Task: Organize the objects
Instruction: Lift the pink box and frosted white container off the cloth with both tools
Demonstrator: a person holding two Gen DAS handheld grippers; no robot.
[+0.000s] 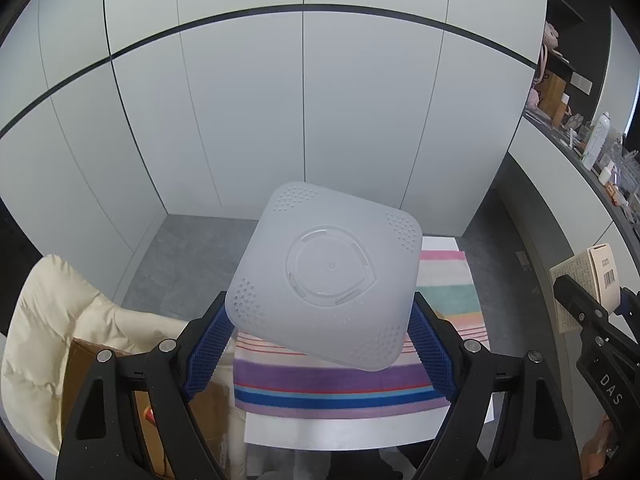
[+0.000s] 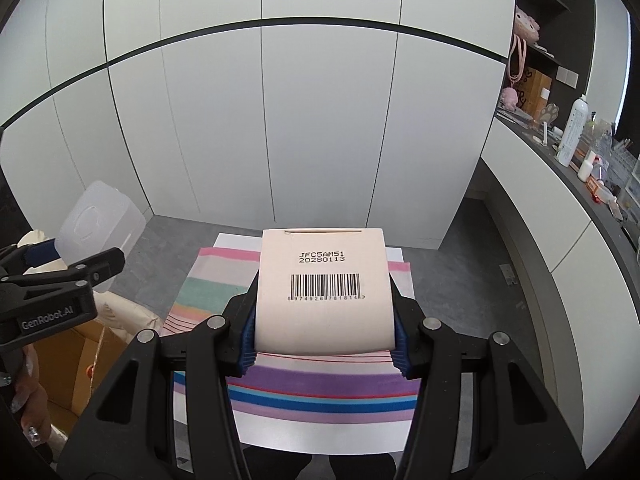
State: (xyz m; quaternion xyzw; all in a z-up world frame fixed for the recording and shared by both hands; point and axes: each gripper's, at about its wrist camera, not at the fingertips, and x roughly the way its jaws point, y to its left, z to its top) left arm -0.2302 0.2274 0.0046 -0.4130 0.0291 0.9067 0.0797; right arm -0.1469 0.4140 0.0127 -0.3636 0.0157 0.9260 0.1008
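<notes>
The left gripper (image 1: 320,344) is clamping a translucent white square container (image 1: 326,276) between its blue pads (image 1: 208,350), holding it up in the air with its flat, embossed face turned toward the camera, over the striped cloth (image 1: 344,384) that is lying on the small white table (image 1: 360,432) below. Over on the right, the right gripper (image 2: 324,340) is squeezing a pale pink box (image 2: 324,284), its barcode face tipped up at the lens, and it too is hanging above the same striped cloth. From the right wrist view, the left gripper is sitting off at the left edge, well apart from the box. A cream padded jacket (image 1: 52,320) is draping over a cardboard box (image 1: 84,364) beside the table, and a cluttered counter (image 2: 560,168) is running along the right wall.
</notes>
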